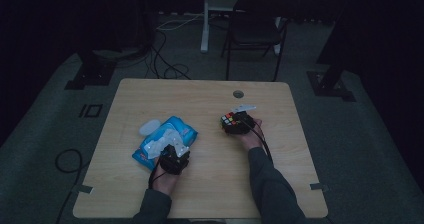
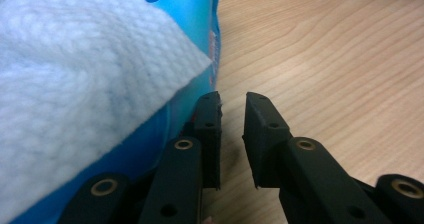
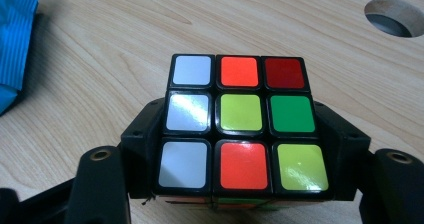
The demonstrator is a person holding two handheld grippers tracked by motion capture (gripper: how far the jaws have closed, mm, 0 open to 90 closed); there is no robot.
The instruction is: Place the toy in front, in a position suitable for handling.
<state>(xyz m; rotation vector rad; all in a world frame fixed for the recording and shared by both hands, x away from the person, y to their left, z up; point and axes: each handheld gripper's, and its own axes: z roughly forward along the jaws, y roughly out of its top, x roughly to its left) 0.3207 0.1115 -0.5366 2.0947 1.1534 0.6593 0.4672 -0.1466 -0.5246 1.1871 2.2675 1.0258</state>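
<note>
Right now, seen from the high view, I am at a pale wooden desk [image 1: 210, 99] in a dim room, with a gripper in each hand. My right gripper [image 1: 239, 122] sits toward the right of the desk, and its fingers [image 3: 141, 149] are clamped on two opposite sides of a puzzle cube [image 3: 241, 124]. The cube's face toward the right gripper view shows a white column of squares at its left, with orange, red, yellow-green and green squares beside it. A round cable hole [image 3: 392, 18] in the desk lies beyond the cube. My left gripper [image 1: 174, 158] rests nearer the left, just beside a blue pack of wet wipes [image 1: 165, 141] with a white wipe [image 2: 75, 74] pulled up out of its top. Its fingers [image 2: 265, 129] stand slightly apart with a narrow gap between them, holding nothing, the wood of the desk showing through the gap and the pack pressed close along one finger.
</note>
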